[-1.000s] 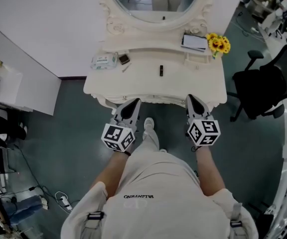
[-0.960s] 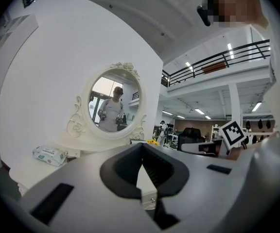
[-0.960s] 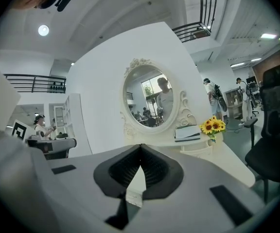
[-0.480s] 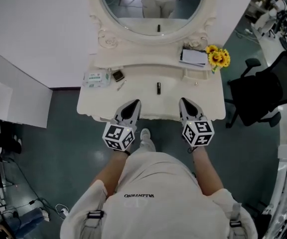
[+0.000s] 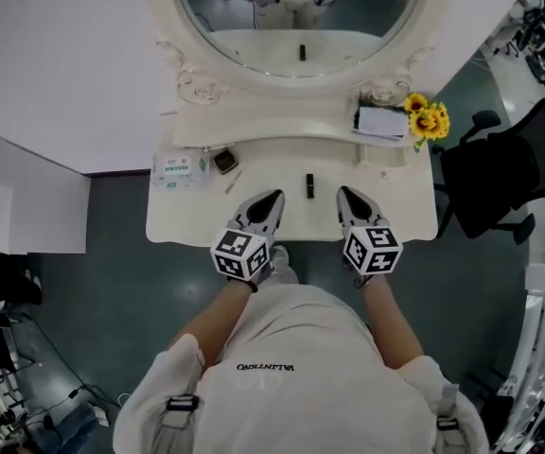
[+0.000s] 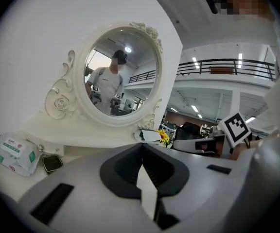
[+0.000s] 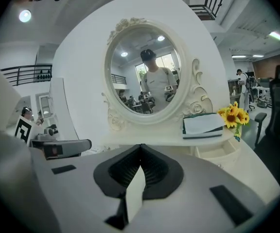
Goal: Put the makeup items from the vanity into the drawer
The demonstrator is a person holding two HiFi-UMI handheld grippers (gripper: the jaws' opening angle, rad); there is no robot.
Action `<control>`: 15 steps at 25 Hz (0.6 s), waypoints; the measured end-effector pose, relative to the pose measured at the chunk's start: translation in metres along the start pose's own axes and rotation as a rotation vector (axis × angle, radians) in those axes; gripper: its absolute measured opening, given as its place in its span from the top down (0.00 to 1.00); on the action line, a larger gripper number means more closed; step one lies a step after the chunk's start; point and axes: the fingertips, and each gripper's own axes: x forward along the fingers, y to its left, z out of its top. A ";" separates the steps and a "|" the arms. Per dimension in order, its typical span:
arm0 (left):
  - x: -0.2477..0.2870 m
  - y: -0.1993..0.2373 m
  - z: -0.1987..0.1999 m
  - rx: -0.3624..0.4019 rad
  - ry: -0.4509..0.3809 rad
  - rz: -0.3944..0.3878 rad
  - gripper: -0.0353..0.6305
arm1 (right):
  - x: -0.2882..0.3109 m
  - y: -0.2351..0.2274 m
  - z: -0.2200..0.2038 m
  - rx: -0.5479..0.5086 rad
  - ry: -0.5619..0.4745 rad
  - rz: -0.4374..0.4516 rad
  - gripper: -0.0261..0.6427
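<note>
Cream-white vanity (image 5: 187, 220) now fills the upper middle of the head view, and it is closer than a second ago. Then both grippers hung in front of its edge, over the floor; now their tips are over the tabletop. The left gripper (image 5: 273, 198) and the right gripper (image 5: 344, 195) point toward the mirror (image 5: 296, 8), side by side. In each gripper view the jaws are pressed together with nothing between them. A dark tube (image 5: 308, 185) lies on the tabletop between the two tips, a little further toward the mirror, and touches neither. To the left of it, in the same places on the vanity as before, lie a thin stick (image 5: 233, 182), a dark compact (image 5: 223, 161) and a wipes pack (image 5: 182, 168). The left gripper view shows the pack and the compact at its lower left. The small drawer (image 5: 386, 152) is at the right of the vanity, below the shelf with the sunflowers (image 5: 430, 119); in the right gripper view it looks pulled out. The mirror takes more of the top of the frame than before.
</note>
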 end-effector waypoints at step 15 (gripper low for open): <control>0.046 0.042 -0.033 -0.038 0.119 -0.055 0.94 | 0.069 -0.007 -0.023 0.064 0.125 -0.038 0.94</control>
